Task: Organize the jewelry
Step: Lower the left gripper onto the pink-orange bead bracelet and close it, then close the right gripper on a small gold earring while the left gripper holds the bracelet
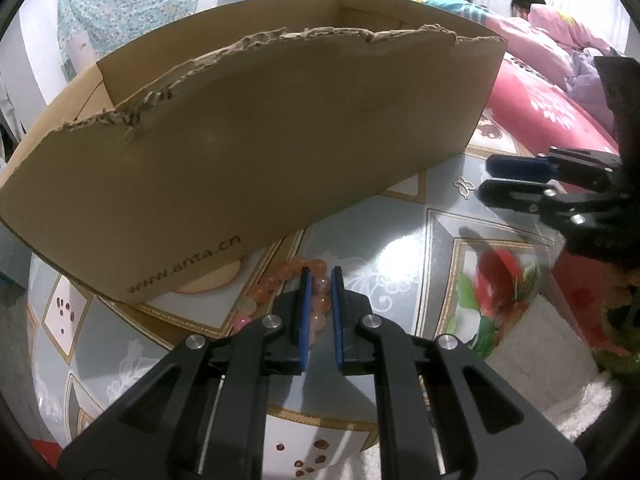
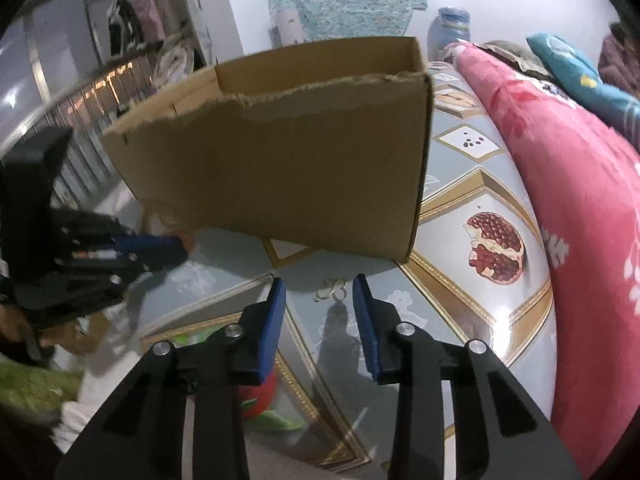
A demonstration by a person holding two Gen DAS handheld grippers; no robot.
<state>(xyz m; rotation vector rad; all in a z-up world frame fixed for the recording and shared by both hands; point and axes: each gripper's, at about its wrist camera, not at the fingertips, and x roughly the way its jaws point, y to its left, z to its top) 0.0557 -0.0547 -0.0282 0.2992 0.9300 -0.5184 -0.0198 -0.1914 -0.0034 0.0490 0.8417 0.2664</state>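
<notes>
A pink and orange bead bracelet [image 1: 276, 280] lies on the patterned table by the cardboard box [image 1: 256, 128]. My left gripper [image 1: 320, 276] has its blue pads closed around the bracelet's near side. A small silver butterfly-shaped piece [image 2: 331, 289] lies on the table in front of the box [image 2: 288, 160]; it also shows in the left wrist view [image 1: 463, 186]. My right gripper [image 2: 320, 292] is open, its fingers either side of the silver piece and just short of it. It shows at the right of the left wrist view [image 1: 486, 178].
The open box with torn edges stands on a glossy tablecloth [image 2: 472, 300] with fruit prints. A red quilt [image 2: 580, 200] lies along the right. A white fluffy cloth [image 1: 540, 344] is at the table's near right. A person [image 1: 528, 4] sits in the background.
</notes>
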